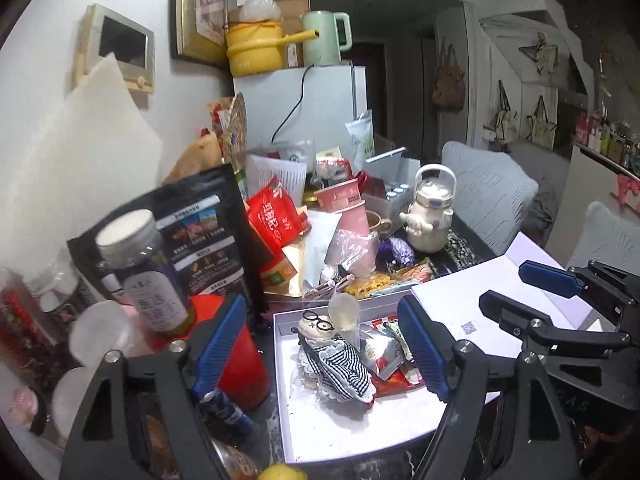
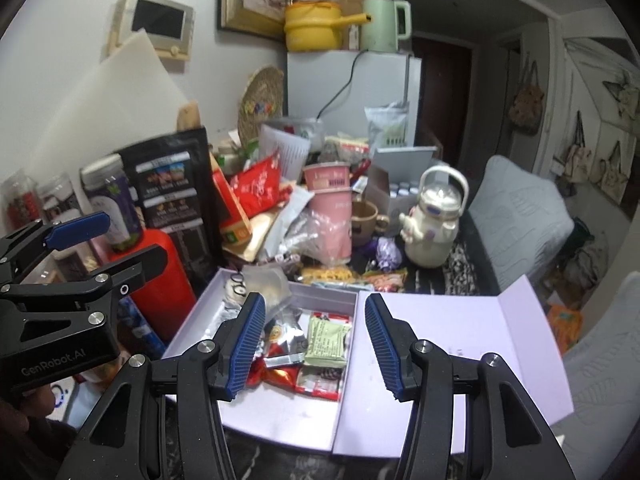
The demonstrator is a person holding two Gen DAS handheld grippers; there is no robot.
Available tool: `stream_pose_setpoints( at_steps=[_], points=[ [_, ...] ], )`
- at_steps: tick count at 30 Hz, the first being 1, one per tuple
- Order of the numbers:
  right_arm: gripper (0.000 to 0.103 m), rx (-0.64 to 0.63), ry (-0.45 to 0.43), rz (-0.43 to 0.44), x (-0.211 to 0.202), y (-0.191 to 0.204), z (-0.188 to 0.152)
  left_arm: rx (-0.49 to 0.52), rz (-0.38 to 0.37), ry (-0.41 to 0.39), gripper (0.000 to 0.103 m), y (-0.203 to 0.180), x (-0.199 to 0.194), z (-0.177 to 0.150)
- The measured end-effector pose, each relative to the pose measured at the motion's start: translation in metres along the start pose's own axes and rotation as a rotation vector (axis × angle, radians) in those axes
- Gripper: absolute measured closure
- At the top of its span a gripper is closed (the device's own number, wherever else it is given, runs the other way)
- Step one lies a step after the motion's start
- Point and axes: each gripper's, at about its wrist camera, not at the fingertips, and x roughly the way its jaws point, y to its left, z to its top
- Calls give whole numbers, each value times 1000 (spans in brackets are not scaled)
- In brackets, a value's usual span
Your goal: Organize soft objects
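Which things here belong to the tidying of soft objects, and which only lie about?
Job:
striped-dress plush doll with glasses
open white box
soft snack packets

Lying about:
red bottle
cream character kettle
pink paper cups

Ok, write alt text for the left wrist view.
The open left gripper hovers over a white box holding a striped-dress doll and snack packets. The right gripper, also open, sits right; cluttered jars and bags crowd behind.

Open white box (image 2: 280, 412): near half bare, far half packed with snack packets (image 2: 320, 344) and striped doll (image 1: 340, 360). Red bottle (image 2: 164, 280) blocks box's left side. Flat lid (image 2: 460, 332) on right is free. Clutter pile (image 2: 304, 216) walls off table behind.
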Motion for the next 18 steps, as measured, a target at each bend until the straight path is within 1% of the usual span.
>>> stream_pose_setpoints(
  at_steps=[2, 4, 10, 11, 13, 18],
  points=[
    [51, 4, -36, -1, -16, 3, 0, -7, 1, -32, 22, 2, -15, -1],
    [51, 3, -63, -7, -29, 5, 0, -8, -1, -43, 13, 3, -24, -1],
    [48, 14, -108, -7, -64, 15, -6, -6, -15, -69, 13, 8, -55, -10],
    [47, 16, -115, -4, -70, 17, -8, -7, -17, -70, 13, 9, -60, -12],
    [40, 14, -130, -7, -82, 21, -13, -5, -26, -69, 13, 12, -69, -16],
    [30, 7, -152, -17, -106, 32, -27, -1, -43, -56, 13, 15, -86, -29]
  ],
)
